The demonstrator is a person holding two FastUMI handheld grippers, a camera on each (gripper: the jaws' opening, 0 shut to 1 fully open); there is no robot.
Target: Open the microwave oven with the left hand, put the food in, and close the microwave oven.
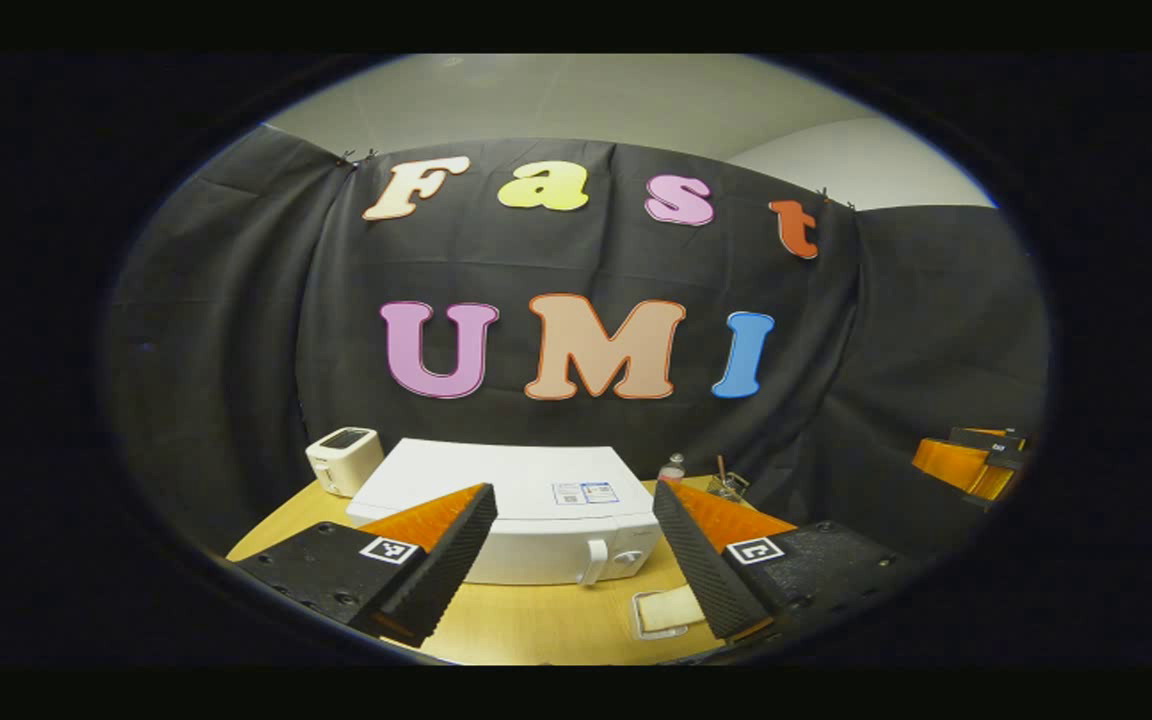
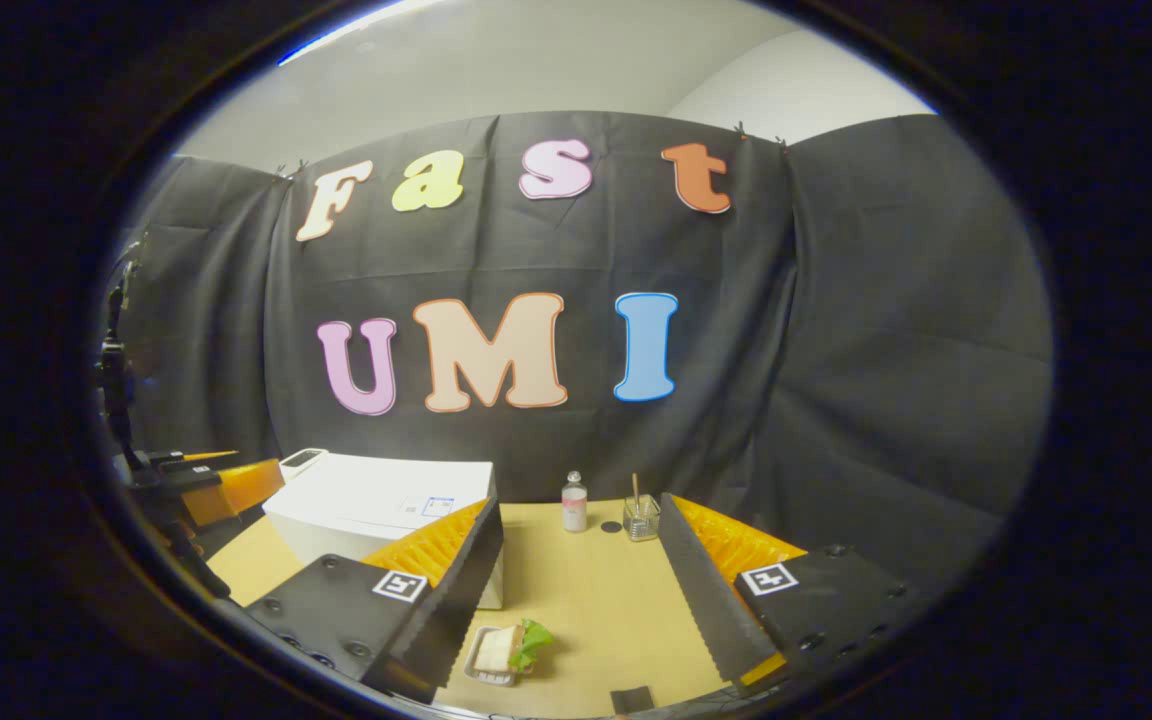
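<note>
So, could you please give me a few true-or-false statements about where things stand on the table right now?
1. The microwave oven has its door closed. True.
2. The left gripper is clamped on the microwave handle. False: its jaws stand open, short of the handle.
3. The food sits in a small tray on the table, in front of the microwave oven. True.
4. The right gripper holds the food. False: its jaws are open and hold nothing.
5. A small bottle and a glass jar stand near the table's far edge. True.
6. A toaster stands on top of the microwave oven. False: it stands beside it.
</note>
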